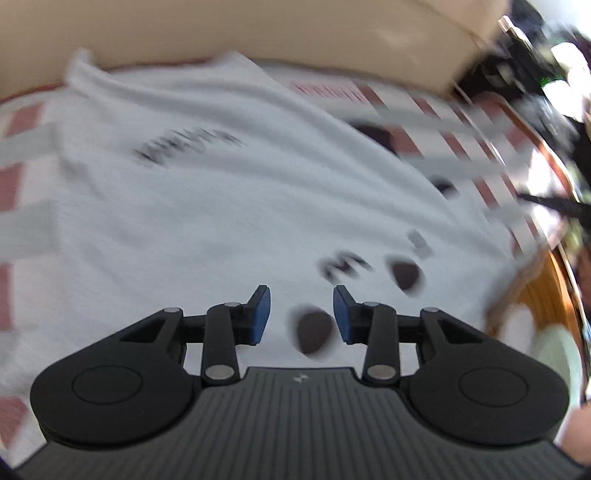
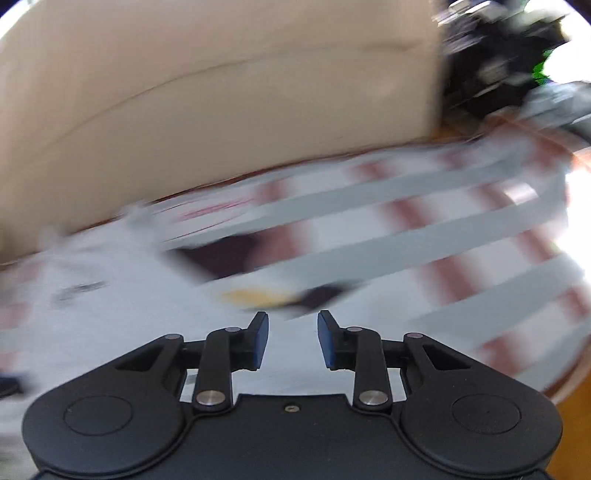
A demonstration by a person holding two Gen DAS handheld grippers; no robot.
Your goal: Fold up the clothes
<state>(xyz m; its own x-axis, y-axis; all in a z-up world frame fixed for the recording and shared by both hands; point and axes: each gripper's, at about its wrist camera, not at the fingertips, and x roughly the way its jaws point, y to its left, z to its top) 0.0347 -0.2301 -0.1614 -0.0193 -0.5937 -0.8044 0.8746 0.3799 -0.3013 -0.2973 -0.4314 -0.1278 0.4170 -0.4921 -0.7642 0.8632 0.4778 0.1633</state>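
A white T-shirt (image 1: 207, 206) with dark printed marks lies spread on a red, white and grey checked cloth (image 1: 461, 144). Both views are blurred by motion. My left gripper (image 1: 301, 295) is open and empty, just above the shirt's near part, with a dark oval print between its blue pads. My right gripper (image 2: 291, 321) is open and empty, above the shirt's edge (image 2: 110, 295), where a yellow and dark print (image 2: 258, 297) shows. The checked cloth (image 2: 443, 236) stretches to its right.
A beige cushion or sofa back (image 1: 258, 29) runs along the far side, also in the right wrist view (image 2: 221, 92). A wooden edge (image 1: 546, 280) borders the cloth at the right. Dark cluttered objects (image 1: 535, 55) sit at the far right.
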